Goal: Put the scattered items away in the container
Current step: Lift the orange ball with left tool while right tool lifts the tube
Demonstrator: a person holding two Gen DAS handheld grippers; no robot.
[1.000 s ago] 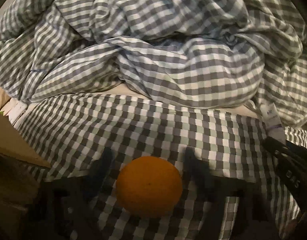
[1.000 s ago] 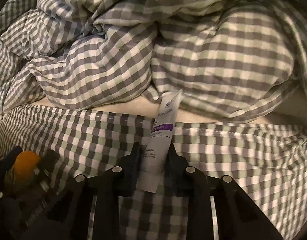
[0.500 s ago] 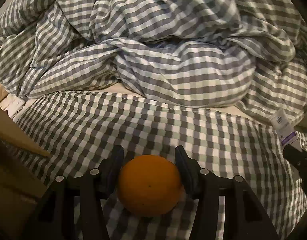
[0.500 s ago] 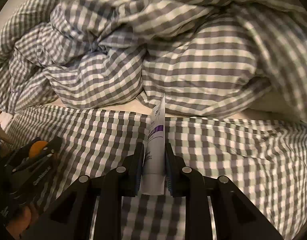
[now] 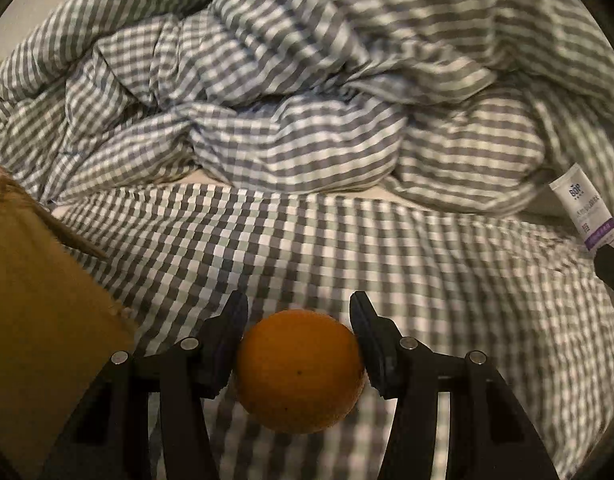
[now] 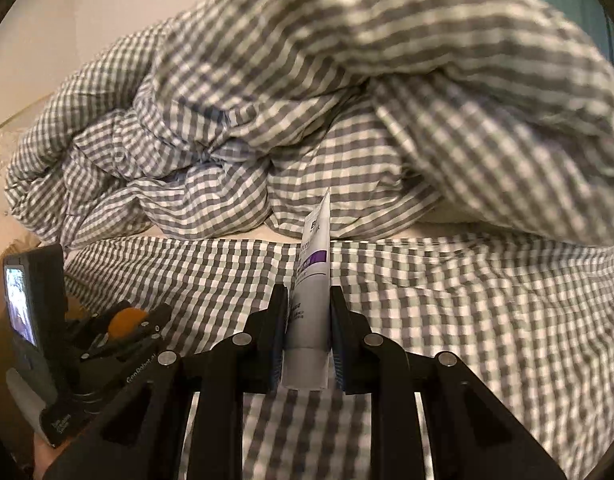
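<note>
Left gripper [image 5: 298, 330]: fingers [image 5: 231, 336] about half spread, pads pressed to both sides of an orange [image 5: 299, 370], held above the bed. Right gripper [image 6: 309, 320]: fingers [image 6: 277, 320] nearly together, clamped on a white tube with a purple band [image 6: 310, 308], crimped end pointing away. Beneath both, a checked sheet [image 5: 347, 248]; beyond the fingertips, a bunched gingham duvet [image 5: 299, 92]. Left of the left fingers, a brown cardboard box [image 5: 39, 312].
</note>
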